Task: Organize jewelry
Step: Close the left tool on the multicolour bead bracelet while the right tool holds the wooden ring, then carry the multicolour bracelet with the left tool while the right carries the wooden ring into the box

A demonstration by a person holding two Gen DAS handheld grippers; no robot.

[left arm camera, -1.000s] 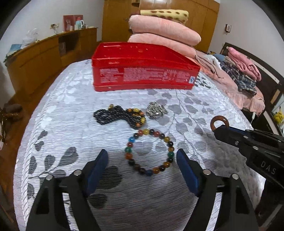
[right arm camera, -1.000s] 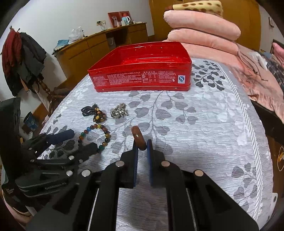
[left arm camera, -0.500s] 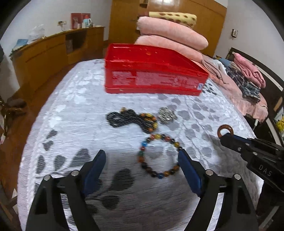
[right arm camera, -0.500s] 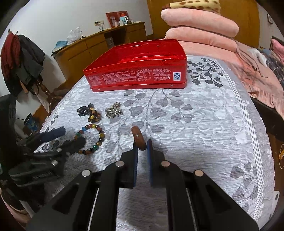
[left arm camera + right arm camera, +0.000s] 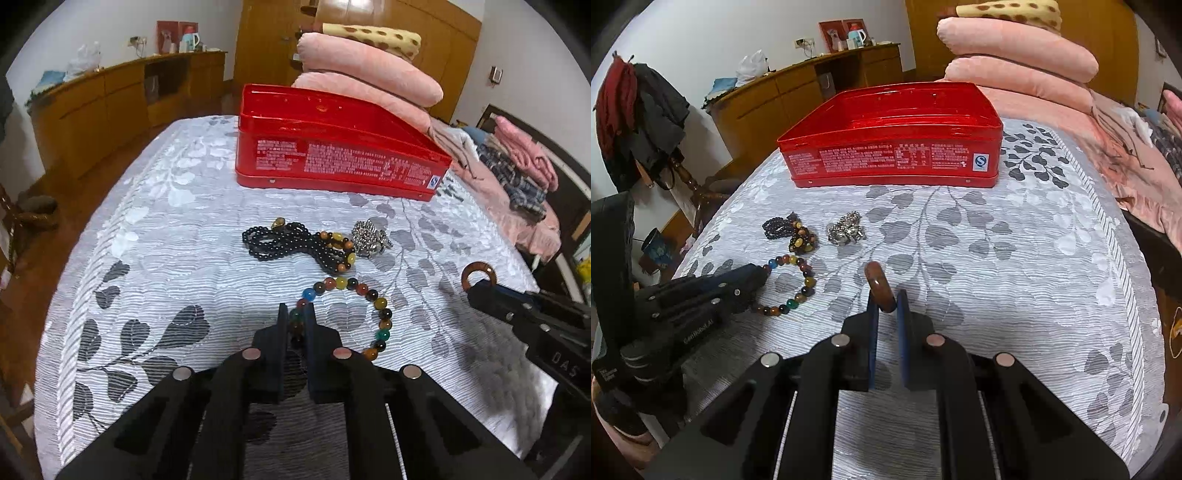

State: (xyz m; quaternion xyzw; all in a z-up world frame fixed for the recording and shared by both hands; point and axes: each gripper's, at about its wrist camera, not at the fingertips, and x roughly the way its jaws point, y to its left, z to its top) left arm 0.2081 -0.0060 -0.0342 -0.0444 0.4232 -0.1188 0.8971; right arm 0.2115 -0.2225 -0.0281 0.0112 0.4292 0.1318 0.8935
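We have our left tongs (image 5: 296, 317) closed on the near-left side of the multicoloured bead bracelet (image 5: 369, 295), a few of its beads pinched between the pads while the rest of the loop lies flat on the bed (image 5: 166, 229), spread out to the right of the tongs. Our right tongs (image 5: 886, 302) are clamped on a brown ring (image 5: 879, 284), which stands upright above the fingertips with its lower edge caught between the blue pads; seen from the left wrist camera, the same ring shows as an open circle at the tip of the right tongs, above the grey leaf-patterned bedspread and well to the right of the bracelet. Just beyond the bracelet lies a black bead necklace (image 5: 280, 243) in a loose heap, with some amber and brown beads at its right end, and touching or just beside that end sits a small silver-coloured cluster of jewelry (image 5: 369, 240), too tangled for us to say what it is. Farther back on the bed stands the red tin box (image 5: 332, 147), open at the top, its long printed side facing us; from here we cannot see whether anything is in it. Behind the box are stacked pink pillows (image 5: 369, 74), and a wooden cabinet (image 5: 110, 96) runs along the wall to the left.
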